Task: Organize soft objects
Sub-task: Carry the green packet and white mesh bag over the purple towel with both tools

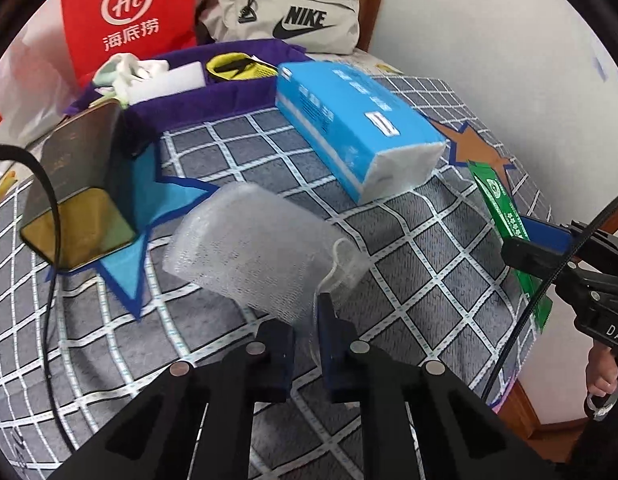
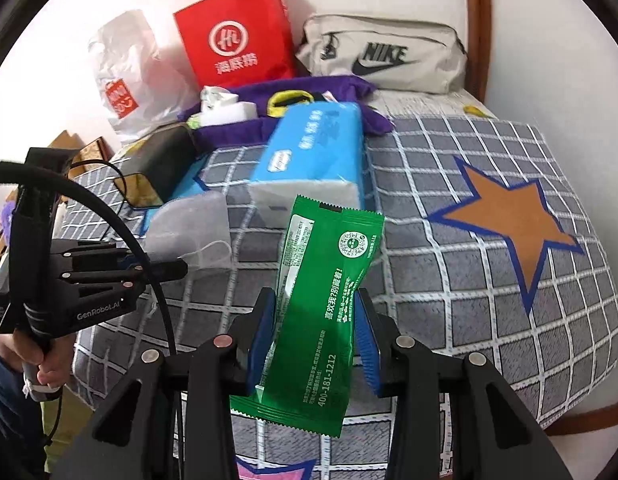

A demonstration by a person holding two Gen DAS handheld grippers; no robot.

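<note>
My left gripper [image 1: 307, 332] is shut on the edge of a clear bubble-wrap pouch [image 1: 261, 252] and holds it over the checked bedspread. It shows at the left of the right wrist view [image 2: 165, 270], with the pouch [image 2: 193, 228]. My right gripper [image 2: 315, 320] is shut on a green foil packet [image 2: 321, 320], held upright above the bed; it shows at the right edge of the left wrist view [image 1: 509, 220]. A blue tissue pack [image 1: 357, 128] lies on the bed. A purple fabric organizer [image 1: 197, 100] behind it holds white cloth, a white block and a yellow-black item.
A dark box with a gold end [image 1: 77, 184] lies at the left with a black cable over it. A red paper bag [image 1: 129, 12] and a beige Nike bag [image 1: 293, 12] stand against the wall. An orange star patch [image 2: 509, 224] marks the bedspread's right side.
</note>
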